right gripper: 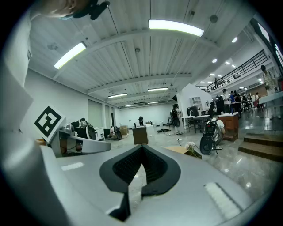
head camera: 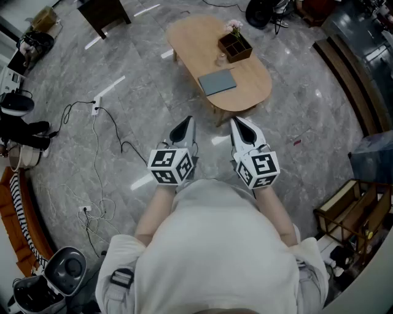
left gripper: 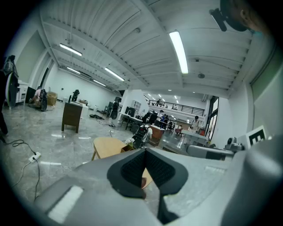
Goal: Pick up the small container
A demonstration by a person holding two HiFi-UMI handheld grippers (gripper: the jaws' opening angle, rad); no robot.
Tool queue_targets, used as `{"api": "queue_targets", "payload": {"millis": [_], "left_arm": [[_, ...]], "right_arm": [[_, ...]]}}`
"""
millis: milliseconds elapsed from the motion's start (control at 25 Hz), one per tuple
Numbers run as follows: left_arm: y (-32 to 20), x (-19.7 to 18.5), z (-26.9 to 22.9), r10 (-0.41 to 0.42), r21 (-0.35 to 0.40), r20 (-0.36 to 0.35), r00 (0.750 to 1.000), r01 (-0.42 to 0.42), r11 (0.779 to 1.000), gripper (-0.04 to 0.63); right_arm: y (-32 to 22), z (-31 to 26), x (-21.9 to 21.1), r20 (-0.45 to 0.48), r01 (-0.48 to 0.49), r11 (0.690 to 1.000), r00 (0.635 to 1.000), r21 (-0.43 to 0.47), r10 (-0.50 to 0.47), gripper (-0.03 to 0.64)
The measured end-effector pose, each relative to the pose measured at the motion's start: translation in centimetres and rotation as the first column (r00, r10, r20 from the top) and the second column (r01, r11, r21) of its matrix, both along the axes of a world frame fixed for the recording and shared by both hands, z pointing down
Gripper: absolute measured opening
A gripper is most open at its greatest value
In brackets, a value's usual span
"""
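Observation:
The small container (head camera: 220,59), a little clear jar, stands on the oval wooden table (head camera: 190,37) beside a dark compartment box (head camera: 235,48) with flowers (head camera: 233,26). A grey pad (head camera: 217,81) lies nearer on the same table. I hold both grippers in front of my body over the marble floor, well short of the table. My left gripper (head camera: 182,130) (left gripper: 145,152) is shut with nothing in it. My right gripper (head camera: 241,127) (right gripper: 142,150) also looks shut and empty. In the left gripper view the table (left gripper: 106,148) shows past the jaws.
Cables (head camera: 101,153) and a power strip (head camera: 96,107) trail over the floor at my left. A dark cabinet (head camera: 103,13) stands far left, a wooden rack (head camera: 353,211) at my right, steps (head camera: 344,67) beyond the table. A round appliance (head camera: 64,268) sits behind me, left.

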State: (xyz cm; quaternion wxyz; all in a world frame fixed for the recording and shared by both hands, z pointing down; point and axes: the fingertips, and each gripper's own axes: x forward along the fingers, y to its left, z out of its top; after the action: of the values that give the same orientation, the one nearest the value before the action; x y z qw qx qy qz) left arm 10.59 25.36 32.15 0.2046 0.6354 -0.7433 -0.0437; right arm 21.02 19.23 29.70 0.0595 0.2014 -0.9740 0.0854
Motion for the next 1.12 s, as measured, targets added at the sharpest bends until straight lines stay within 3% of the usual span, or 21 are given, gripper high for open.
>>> {"api": "queue_targets", "payload": {"millis": [360, 720, 1120], "left_arm": [[0.8, 1.9, 0.5, 0.001, -0.006, 0.011, 1.0, -0.001, 1.0, 0.002], [1.1, 2.9, 1.0, 0.016, -0.02, -0.009, 1.0, -0.016, 1.0, 0.002], [-0.1, -1.1, 2.3, -0.004, -0.029, -0.037, 0.999, 0.003, 1.0, 0.002]], "right_arm": [[1.5, 0.0, 0.9, -0.003, 0.032, 0.999, 0.999, 0.031, -0.032, -0.003], [3.3, 1.1, 0.1, -0.013, 0.114, 0.993, 0.993, -0.022, -0.114, -0.002], [2.2, 2.4, -4.2, -0.02, 0.151, 0.987, 0.988, -0.06, -0.153, -0.002]]}}
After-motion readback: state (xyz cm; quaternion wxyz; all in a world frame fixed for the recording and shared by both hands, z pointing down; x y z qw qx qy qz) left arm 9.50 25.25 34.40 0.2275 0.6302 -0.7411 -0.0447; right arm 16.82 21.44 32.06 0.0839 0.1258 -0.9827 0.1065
